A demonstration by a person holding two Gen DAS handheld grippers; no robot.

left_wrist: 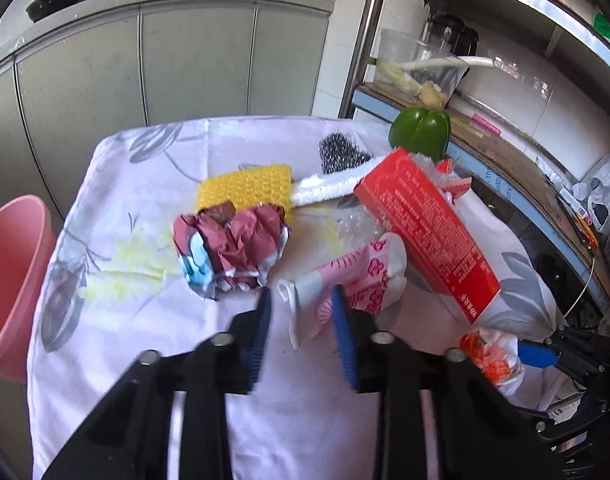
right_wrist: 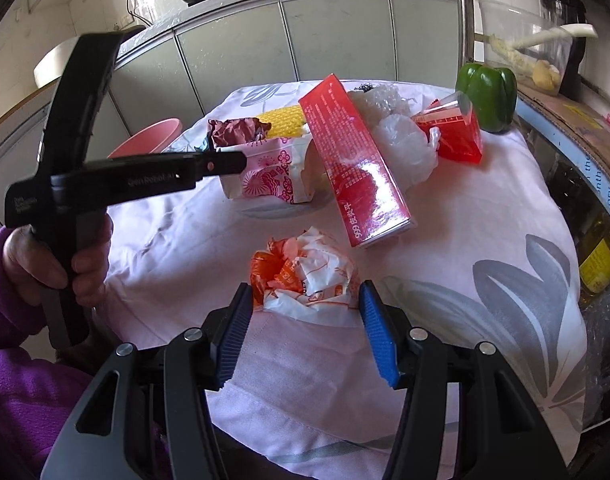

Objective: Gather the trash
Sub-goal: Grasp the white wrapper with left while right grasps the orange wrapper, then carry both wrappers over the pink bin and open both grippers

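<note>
A pink-and-white paper wrapper (left_wrist: 345, 276) lies on the flowered tablecloth (left_wrist: 145, 320). Its near end sits between the fingers of my left gripper (left_wrist: 302, 300). The right pad touches it and a thin gap shows at the left pad, so the jaws stand narrowly open. From the right wrist view the left gripper (right_wrist: 241, 162) meets the same wrapper (right_wrist: 269, 176) side-on. A crumpled orange-and-white wrapper (right_wrist: 305, 276) rests on the cloth just ahead of my right gripper (right_wrist: 305, 286), which is open, its pads flanking the wrapper's near edge.
A red box (left_wrist: 425, 232) leans over the pink wrapper. A crumpled maroon wrapper (left_wrist: 233, 248), yellow knit pad (left_wrist: 245, 192), steel scrubber (left_wrist: 337, 152) and green pepper (left_wrist: 421, 132) lie beyond. A pink basin (left_wrist: 13, 280) stands left of the table, shelves on the right. A purple-sleeved hand (right_wrist: 25, 264) holds the left gripper.
</note>
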